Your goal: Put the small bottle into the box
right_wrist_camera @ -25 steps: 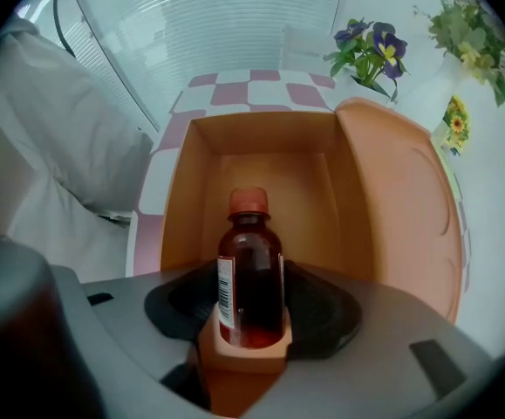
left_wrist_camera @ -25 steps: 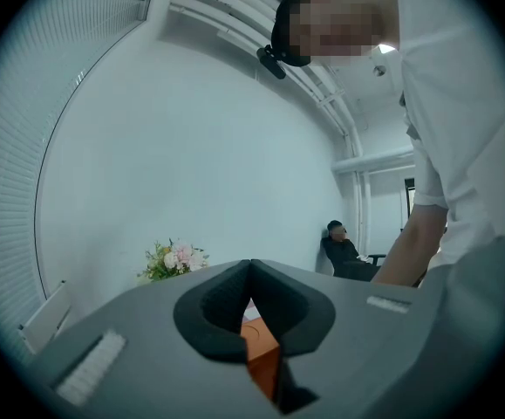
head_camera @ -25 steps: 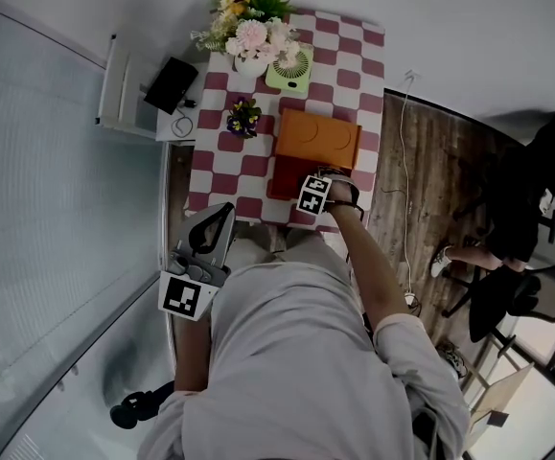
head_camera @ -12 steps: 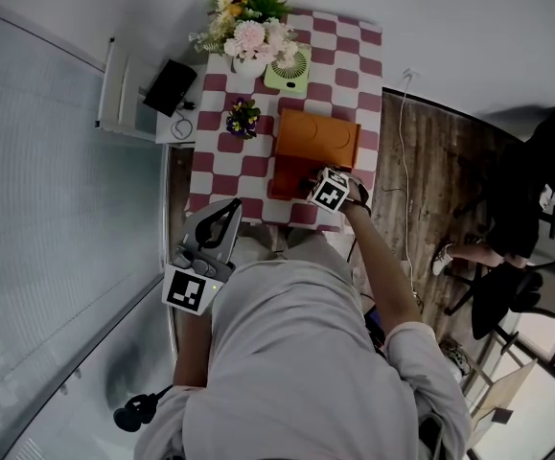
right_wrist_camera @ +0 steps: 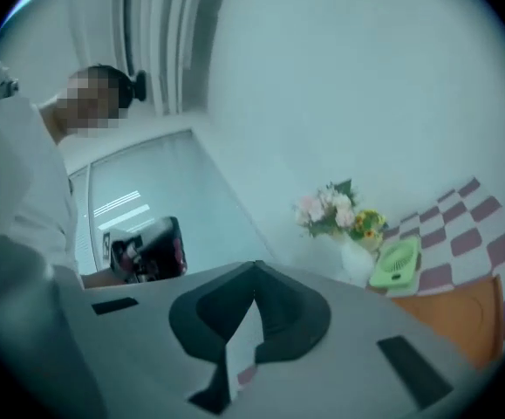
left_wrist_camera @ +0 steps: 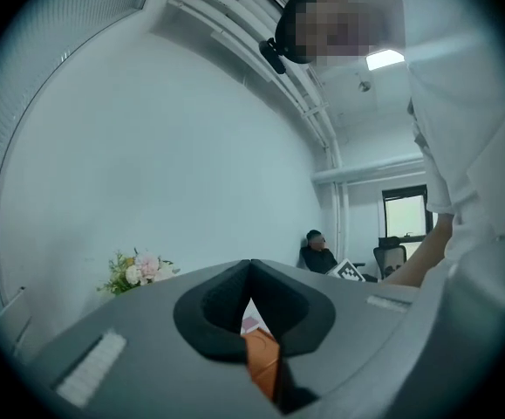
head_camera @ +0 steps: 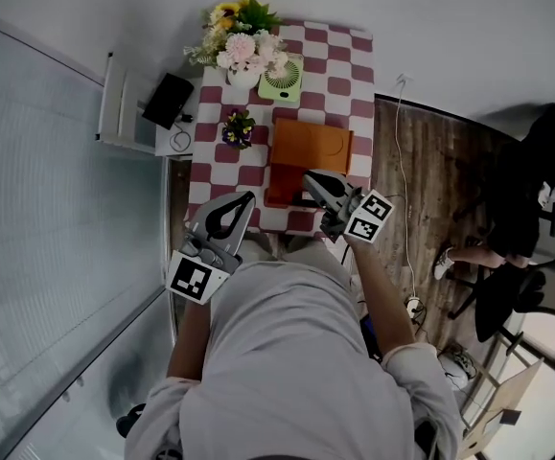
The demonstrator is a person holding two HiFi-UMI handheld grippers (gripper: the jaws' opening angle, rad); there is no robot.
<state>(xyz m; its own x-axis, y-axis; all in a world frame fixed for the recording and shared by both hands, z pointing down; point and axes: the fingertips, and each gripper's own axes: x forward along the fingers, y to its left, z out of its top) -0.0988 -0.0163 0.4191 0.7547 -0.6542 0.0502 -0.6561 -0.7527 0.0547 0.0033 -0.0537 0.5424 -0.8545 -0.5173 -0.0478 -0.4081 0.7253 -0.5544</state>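
An orange box [head_camera: 311, 145] lies on the checked table [head_camera: 349, 75], with a darker red part [head_camera: 279, 185] at its near side. I cannot make out a small bottle in any view. My right gripper [head_camera: 309, 177] hovers over the table's near edge just right of the red part, shut with nothing between its jaws. In the right gripper view the shut jaws [right_wrist_camera: 256, 267] point across the box [right_wrist_camera: 466, 317] toward the flowers. My left gripper [head_camera: 247, 197] is held near the table's front left, also shut and empty; a strip of the box [left_wrist_camera: 261, 360] shows below its tips [left_wrist_camera: 250, 264].
A vase of flowers [head_camera: 243, 46] and a green fan [head_camera: 282, 80] stand at the far end, and a small pot of purple flowers [head_camera: 237, 127] sits left of the box. A white shelf with a black device [head_camera: 167, 99] is to the left. A person [head_camera: 536, 190] sits at the right.
My right gripper has drawn back from above the box toward the near right edge, and its jaws have closed. The left gripper has shifted slightly toward the table.
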